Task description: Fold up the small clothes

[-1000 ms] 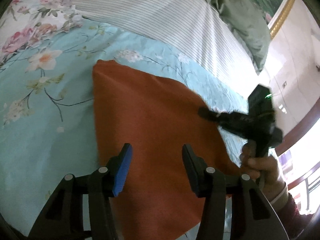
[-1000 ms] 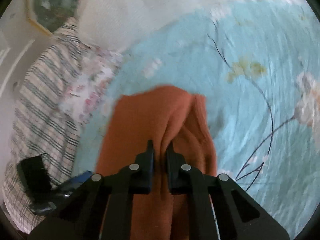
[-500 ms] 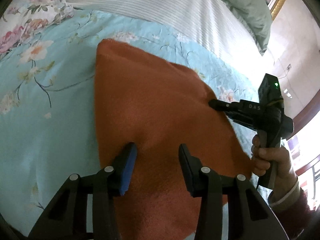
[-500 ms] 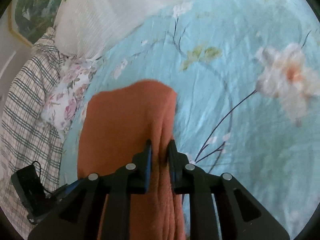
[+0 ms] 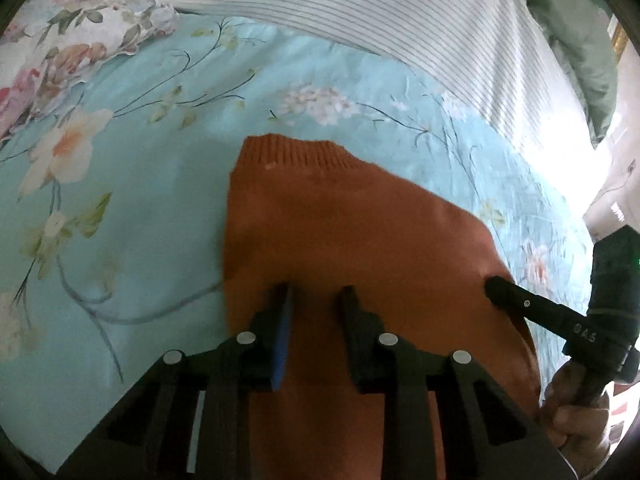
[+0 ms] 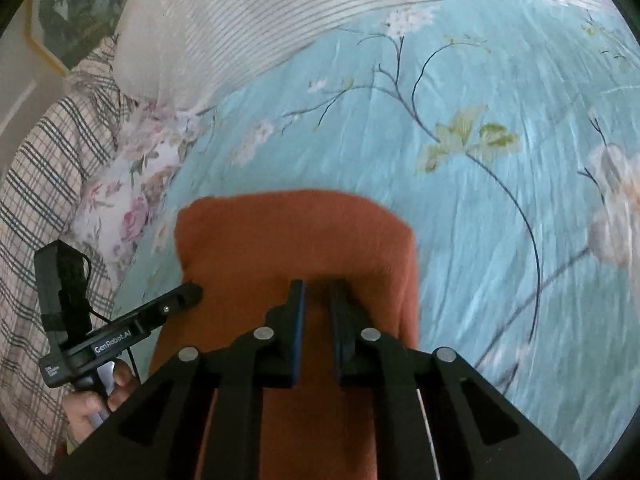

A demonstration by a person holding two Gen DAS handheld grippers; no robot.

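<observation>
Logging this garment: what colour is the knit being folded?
Rust orange knit, ribbed hem; clearest in the left wrist view.

Pretty clearly a bedroom in somebody's home. The whole work surface is a bed covered with a light blue floral sheet, with a white pinstriped pillow at the head and a pink rose-print pillow tucked next to it. There's also a plaid blanket bunched along one side and a green cushion near the wall. A gold-framed painting hangs above the bed.
</observation>
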